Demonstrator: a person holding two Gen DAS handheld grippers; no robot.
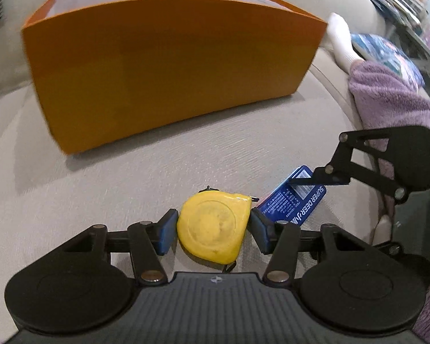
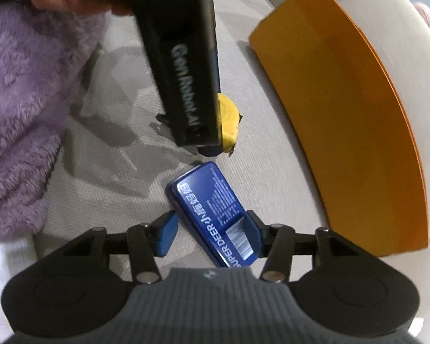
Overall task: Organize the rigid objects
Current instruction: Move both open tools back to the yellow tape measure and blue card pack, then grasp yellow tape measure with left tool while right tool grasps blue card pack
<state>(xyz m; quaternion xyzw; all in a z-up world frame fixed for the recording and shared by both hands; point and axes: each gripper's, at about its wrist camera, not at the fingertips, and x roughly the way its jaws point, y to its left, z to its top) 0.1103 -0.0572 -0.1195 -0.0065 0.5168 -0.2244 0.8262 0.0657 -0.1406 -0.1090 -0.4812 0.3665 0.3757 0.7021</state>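
A yellow tape measure (image 1: 215, 226) lies on the beige sofa cushion between the blue pads of my left gripper (image 1: 213, 230), which is closed on its sides. It also shows in the right wrist view (image 2: 229, 123), partly hidden by the left gripper body. A blue tin box (image 2: 212, 209) printed SUPER DEER lies flat on the cushion between the fingers of my right gripper (image 2: 212, 236); the right pad touches it, the left pad stands apart. The tin also shows in the left wrist view (image 1: 295, 197). An orange box (image 1: 169, 66) stands open-topped behind.
The orange box (image 2: 347, 120) lies to the right in the right wrist view. A purple fleece sleeve (image 2: 23, 109) and the hand holding the left gripper are at the left. A purple blanket (image 1: 392, 97) and a white sock (image 1: 341, 40) lie right of the box.
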